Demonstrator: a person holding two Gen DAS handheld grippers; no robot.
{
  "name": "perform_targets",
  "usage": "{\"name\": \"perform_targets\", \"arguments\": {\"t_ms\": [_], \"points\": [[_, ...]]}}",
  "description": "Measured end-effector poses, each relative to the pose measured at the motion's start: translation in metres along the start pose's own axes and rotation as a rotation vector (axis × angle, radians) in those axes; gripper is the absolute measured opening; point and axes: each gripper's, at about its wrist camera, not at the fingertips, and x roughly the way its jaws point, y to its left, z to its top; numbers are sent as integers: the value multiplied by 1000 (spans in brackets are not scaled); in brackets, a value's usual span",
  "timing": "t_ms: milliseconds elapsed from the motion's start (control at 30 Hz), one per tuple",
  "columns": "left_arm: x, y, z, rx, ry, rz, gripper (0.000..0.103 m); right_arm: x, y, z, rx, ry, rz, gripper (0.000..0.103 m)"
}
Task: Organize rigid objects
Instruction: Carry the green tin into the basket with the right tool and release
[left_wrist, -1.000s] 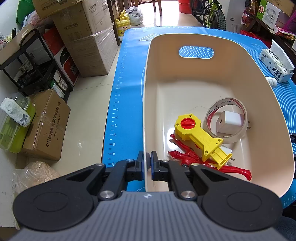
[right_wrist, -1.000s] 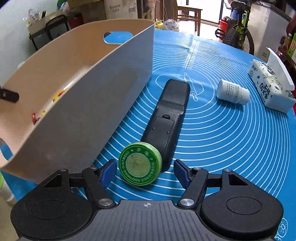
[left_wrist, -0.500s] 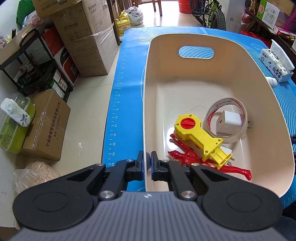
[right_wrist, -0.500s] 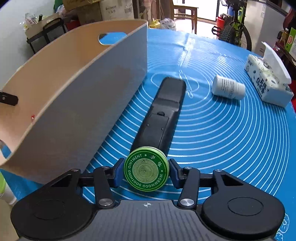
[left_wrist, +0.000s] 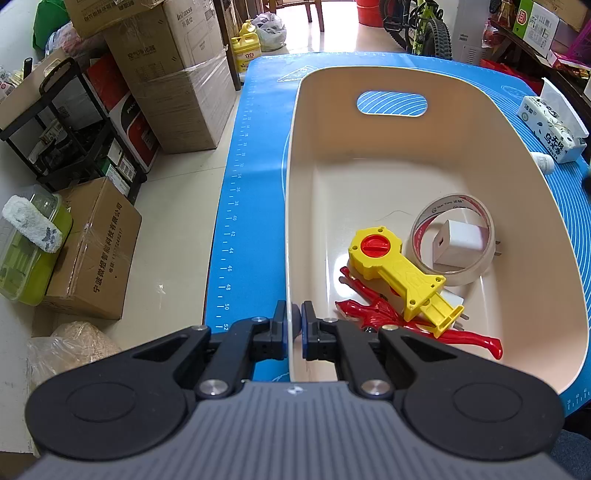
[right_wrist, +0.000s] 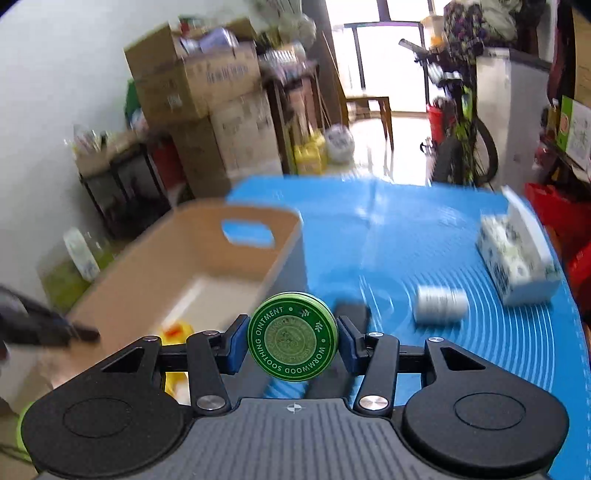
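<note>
My left gripper (left_wrist: 294, 325) is shut on the near rim of the beige bin (left_wrist: 461, 110). The bin holds a yellow toy (left_wrist: 399, 269), a red figure (left_wrist: 373, 308), a tape roll (left_wrist: 453, 242) and a white charger (left_wrist: 458, 243). My right gripper (right_wrist: 292, 341) is shut on a round green ointment tin (right_wrist: 292, 341), held in the air beside the bin's right wall (right_wrist: 291, 254). A black remote (right_wrist: 352, 314) lies on the blue mat (right_wrist: 406, 236) behind the tin, mostly hidden.
A white bottle (right_wrist: 439, 304) lies on its side and a tissue pack (right_wrist: 517, 254) stands on the mat to the right. Cardboard boxes (left_wrist: 166, 85) and a black shelf (left_wrist: 70, 125) stand on the floor left of the table. A bicycle (right_wrist: 461, 122) stands beyond.
My right gripper closed on the green tin and lifted it off the mat, tilting up towards the bin. My left gripper has stayed on the bin's rim.
</note>
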Motion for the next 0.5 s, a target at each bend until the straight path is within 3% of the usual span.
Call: {"name": "perform_targets", "arguments": {"t_ms": [167, 500], "points": [[0, 0, 0, 0, 0, 1, 8, 13, 29, 17, -54, -17, 57, 55], [0, 0, 0, 7, 1, 1, 8, 64, 83, 2, -200, 92, 99, 55]]}}
